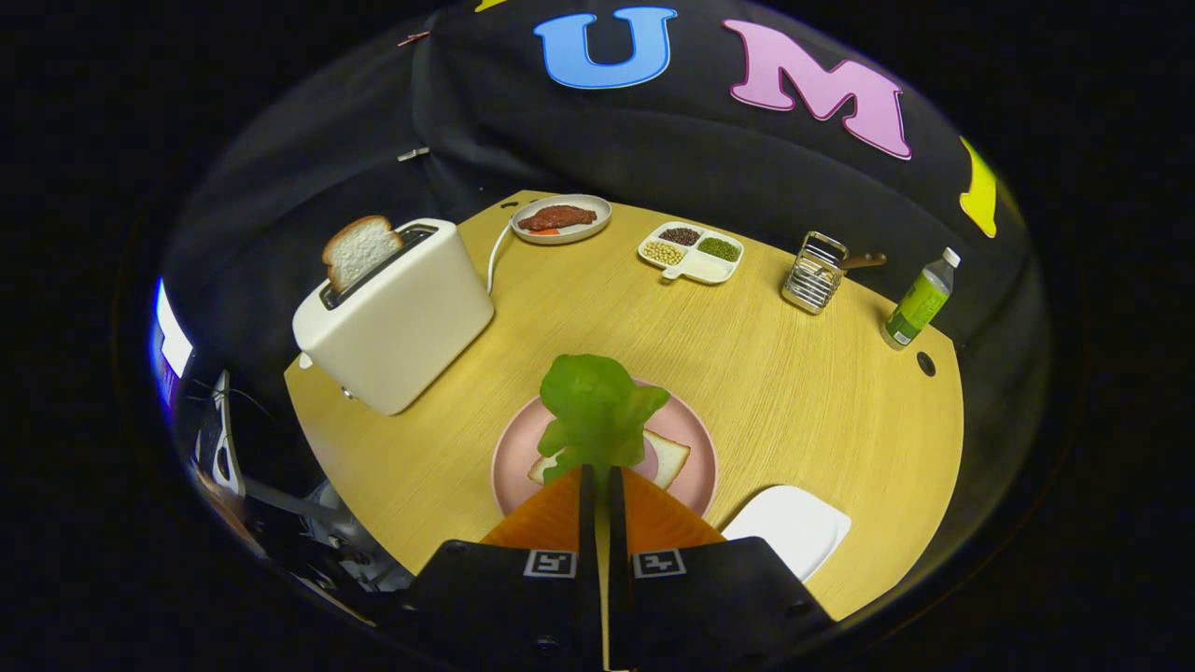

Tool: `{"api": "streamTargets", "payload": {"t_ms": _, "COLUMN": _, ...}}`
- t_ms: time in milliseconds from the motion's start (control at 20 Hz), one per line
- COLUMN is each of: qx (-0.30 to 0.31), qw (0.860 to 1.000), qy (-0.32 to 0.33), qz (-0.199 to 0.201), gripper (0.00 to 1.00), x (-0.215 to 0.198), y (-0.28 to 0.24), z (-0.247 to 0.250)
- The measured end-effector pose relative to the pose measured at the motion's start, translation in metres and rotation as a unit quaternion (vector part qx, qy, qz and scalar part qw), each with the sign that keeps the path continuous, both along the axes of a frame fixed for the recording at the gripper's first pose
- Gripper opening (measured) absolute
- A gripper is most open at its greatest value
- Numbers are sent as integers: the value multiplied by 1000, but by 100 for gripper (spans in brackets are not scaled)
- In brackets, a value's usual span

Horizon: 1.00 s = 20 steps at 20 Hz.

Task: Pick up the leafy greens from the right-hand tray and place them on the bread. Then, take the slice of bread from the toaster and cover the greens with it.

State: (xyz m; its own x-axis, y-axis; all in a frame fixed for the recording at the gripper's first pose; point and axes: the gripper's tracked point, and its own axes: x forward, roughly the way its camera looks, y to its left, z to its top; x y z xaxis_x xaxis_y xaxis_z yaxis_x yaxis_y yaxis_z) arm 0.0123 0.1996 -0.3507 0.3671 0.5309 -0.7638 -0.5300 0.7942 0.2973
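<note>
My gripper (602,469) is shut on the stem end of the leafy greens (597,409), which stick out ahead of the fingers. The greens hang over a pink plate (695,481) that holds a slice of bread (667,457); the leaf hides most of that slice. Whether the greens touch the bread I cannot tell. Beyond the plate to the left stands a white toaster (397,317) with a second slice of bread (359,250) sticking up from its slot. A bare white tray (789,527) lies to the right of the fingers.
At the back of the round wooden table (794,392) are a plate with a piece of meat (560,219), a divided dish of beans (691,252), a metal rack (817,273) and a green bottle (920,301). The toaster's cord runs towards the meat plate.
</note>
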Motion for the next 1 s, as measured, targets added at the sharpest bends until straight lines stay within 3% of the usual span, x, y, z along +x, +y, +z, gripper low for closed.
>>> {"api": "streamTargets", "payload": {"t_ms": 300, "qx": -14, "qw": 1000, "qy": 26, "qz": -8, "gripper": 11, "x": 6, "y": 7, "z": -18}}
{"api": "streamTargets", "payload": {"t_ms": 450, "qx": -25, "qw": 999, "qy": 16, "qz": -21, "gripper": 28, "x": 14, "y": 4, "z": -23}}
{"api": "streamTargets", "payload": {"t_ms": 600, "qx": -26, "qw": 999, "qy": -7, "qz": -30, "gripper": 98, "x": 18, "y": 0, "z": -15}}
{"api": "streamTargets", "payload": {"t_ms": 850, "qx": -19, "qw": 998, "qy": -32, "qz": -53, "gripper": 99, "x": 24, "y": -10, "z": 4}}
{"api": "streamTargets", "payload": {"t_ms": 1000, "qx": -10, "qw": 993, "qy": -103, "qz": -52, "gripper": 99, "x": 29, "y": -11, "z": 44}}
